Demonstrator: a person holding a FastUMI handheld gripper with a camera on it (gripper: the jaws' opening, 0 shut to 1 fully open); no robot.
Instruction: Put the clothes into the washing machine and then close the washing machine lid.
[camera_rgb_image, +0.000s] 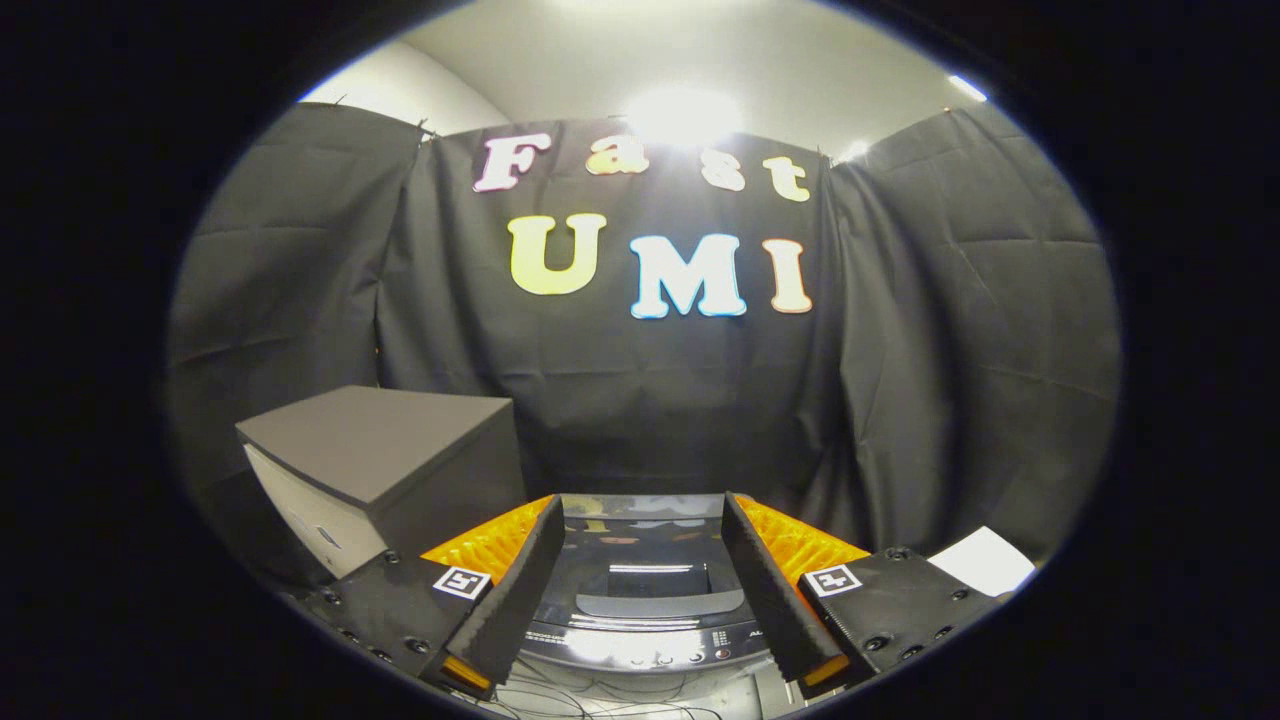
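Observation:
A top-loading washing machine (645, 590) with a dark glossy lid stands below and just ahead of my fingers, and the lid lies flat and shut over the tub. Its control panel (640, 645) runs along the near edge. My gripper (645, 520) hovers above the machine, open, with nothing between its fingers. I see no clothes here.
A box-like cabinet with a dark top and white side (375, 465) stands to the left of the machine. A white sheet (985, 560) lies to the right. Loose cables (600, 700) run on the surface in front of the machine. Black cloth walls close the booth behind.

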